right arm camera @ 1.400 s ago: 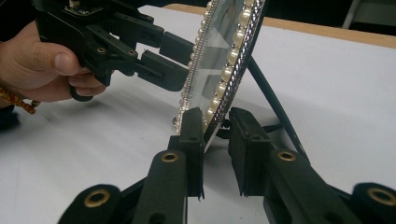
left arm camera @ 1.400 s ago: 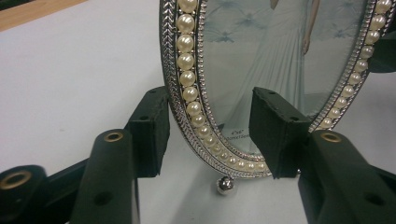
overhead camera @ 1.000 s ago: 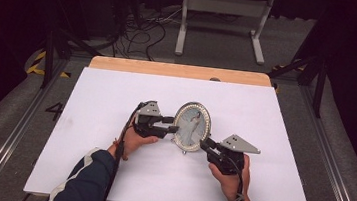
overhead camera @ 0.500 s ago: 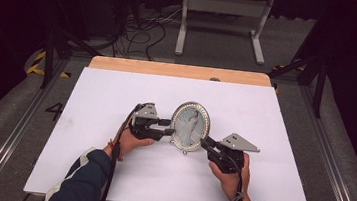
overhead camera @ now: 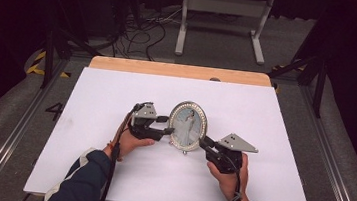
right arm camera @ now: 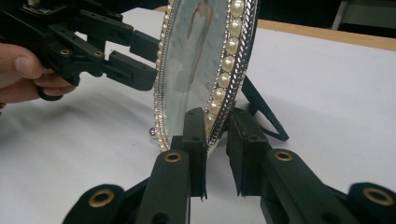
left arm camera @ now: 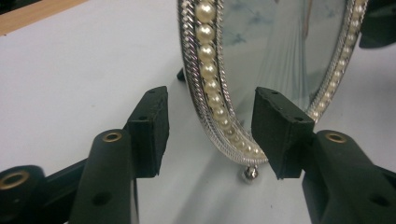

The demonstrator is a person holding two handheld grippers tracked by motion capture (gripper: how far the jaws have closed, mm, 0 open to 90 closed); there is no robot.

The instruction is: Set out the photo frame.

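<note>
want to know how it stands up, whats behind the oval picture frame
Behind the pearl-rimmed oval picture frame a black easel strut slants down to the white table. The frame covers its upper joint and the back panel.

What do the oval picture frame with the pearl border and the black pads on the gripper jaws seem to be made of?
Oval picture frame: probably silver-toned metal or plated plastic, as its rope-patterned rim shines; the round beads look like glossy imitation pearl, and the front reflects like glass. Black pads: likely rubber or dense foam, since they are matte and rough-edged.
</note>
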